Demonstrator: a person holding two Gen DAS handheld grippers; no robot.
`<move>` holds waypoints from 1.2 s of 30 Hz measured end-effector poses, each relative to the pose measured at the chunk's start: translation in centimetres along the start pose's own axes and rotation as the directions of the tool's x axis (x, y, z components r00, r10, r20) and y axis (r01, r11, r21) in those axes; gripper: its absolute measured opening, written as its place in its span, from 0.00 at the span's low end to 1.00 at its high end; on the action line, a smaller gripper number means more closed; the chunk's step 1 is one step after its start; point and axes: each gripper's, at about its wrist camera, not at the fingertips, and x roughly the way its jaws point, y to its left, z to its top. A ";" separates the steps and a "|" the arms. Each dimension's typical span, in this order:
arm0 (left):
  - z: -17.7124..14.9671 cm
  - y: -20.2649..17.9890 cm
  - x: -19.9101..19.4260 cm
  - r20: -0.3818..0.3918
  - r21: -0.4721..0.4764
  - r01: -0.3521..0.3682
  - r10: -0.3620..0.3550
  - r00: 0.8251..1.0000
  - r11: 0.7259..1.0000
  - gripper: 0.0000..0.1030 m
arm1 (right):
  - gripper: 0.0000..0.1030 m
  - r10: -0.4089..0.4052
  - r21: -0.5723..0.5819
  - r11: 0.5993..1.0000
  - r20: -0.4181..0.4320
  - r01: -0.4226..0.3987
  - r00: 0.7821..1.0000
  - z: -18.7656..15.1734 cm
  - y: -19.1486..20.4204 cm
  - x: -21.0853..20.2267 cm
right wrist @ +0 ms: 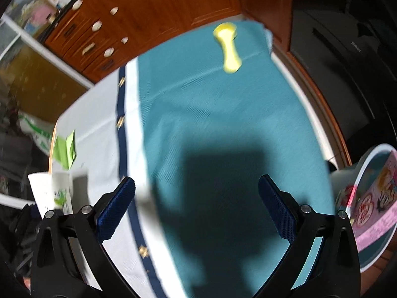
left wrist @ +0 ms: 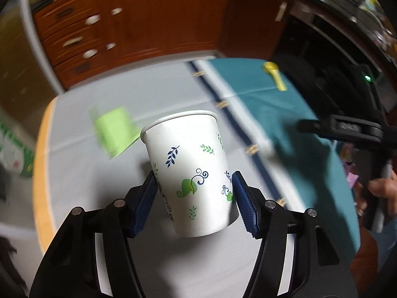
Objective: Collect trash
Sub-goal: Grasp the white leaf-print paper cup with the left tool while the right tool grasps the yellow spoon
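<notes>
A white paper cup [left wrist: 188, 171] printed with green and blue leaves is tilted between the blue pads [left wrist: 244, 203] of my left gripper [left wrist: 194, 176], which is shut on its lower half. The same cup [right wrist: 49, 191] shows at the left edge of the right wrist view. My right gripper [right wrist: 196, 180] hangs open over the teal cloth [right wrist: 223, 124] with nothing between its fingers. A crumpled green paper [left wrist: 115, 130] [right wrist: 65, 149] lies on the white cloth beyond the cup. A yellow plastic spoon [left wrist: 274, 75] [right wrist: 228, 47] lies at the far end of the teal cloth.
A round bin [right wrist: 372, 168] holding a pink printed wrapper [right wrist: 372, 206] stands off the table's right side. Wooden cabinets with drawers [left wrist: 139, 24] run behind the table. The table's orange edge [left wrist: 41, 173] curves on the left. A hand [left wrist: 382, 191] shows at far right.
</notes>
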 end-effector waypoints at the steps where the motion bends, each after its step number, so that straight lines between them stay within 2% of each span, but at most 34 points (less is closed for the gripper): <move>1: 1.0 -0.8 0.6 0.004 0.021 0.023 -0.023 1.000 1.000 0.60 | 0.92 -0.003 0.006 1.000 0.028 0.003 1.000 1.0 -0.7 -0.1; 4: 3.6 -2.8 2.5 0.016 0.063 0.075 -0.076 0.997 0.995 0.61 | 0.82 -0.009 0.005 1.000 0.075 0.009 0.997 3.9 -1.6 0.1; 6: 5.3 -3.9 4.1 0.013 0.082 0.110 -0.112 0.994 0.990 0.61 | 0.70 -0.028 -0.008 1.000 0.105 0.029 0.994 5.9 -2.0 0.4; 12: 8.0 -4.9 7.5 0.002 0.081 0.145 -0.145 0.989 0.986 0.61 | 0.52 -0.041 -0.020 0.999 0.139 0.044 0.990 11.7 -3.2 3.2; 14: 8.4 -4.8 8.5 -0.007 0.076 0.146 -0.146 0.989 0.986 0.61 | 0.50 -0.037 -0.015 0.999 0.134 0.039 0.990 12.5 -3.4 4.4; 16: 8.6 -4.6 9.3 -0.015 0.073 0.139 -0.138 0.990 0.988 0.61 | 0.44 -0.032 -0.017 0.999 0.132 0.035 0.991 13.3 -3.6 5.5; 17: 8.7 -4.6 9.6 -0.018 0.072 0.137 -0.136 0.991 0.988 0.62 | 0.38 -0.041 -0.030 0.999 0.151 0.046 0.988 13.5 -3.4 5.6; 19: 8.7 -4.4 10.3 -0.026 0.067 0.135 -0.134 0.991 0.989 0.62 | 0.37 -0.038 -0.043 0.998 0.155 0.045 0.987 13.8 -3.1 6.0; 21: 8.8 -4.3 10.5 -0.027 0.059 0.141 -0.140 0.990 0.988 0.63 | 0.20 -0.059 -0.063 0.996 0.164 0.070 0.985 14.0 -2.9 6.3; 22: 8.8 -4.2 10.5 -0.025 0.058 0.141 -0.140 0.990 0.988 0.63 | 0.16 -0.091 -0.081 0.991 0.181 0.107 0.979 14.0 -2.5 6.4; 26: 8.7 -4.3 10.4 -0.020 0.053 0.138 -0.137 0.990 0.989 0.63 | 0.15 -0.119 -0.093 0.986 0.191 0.139 0.974 13.6 -2.1 6.4; 32: 7.7 -4.2 9.2 -0.030 0.042 0.127 -0.126 0.992 0.991 0.63 | 0.15 -0.071 -0.113 0.989 0.171 0.091 0.983 10.7 -1.0 4.6; 36: 6.7 -4.7 7.1 -0.020 0.048 0.116 -0.116 0.993 0.992 0.63 | 0.15 -0.035 -0.122 0.991 0.160 0.055 0.986 7.6 0.0 1.7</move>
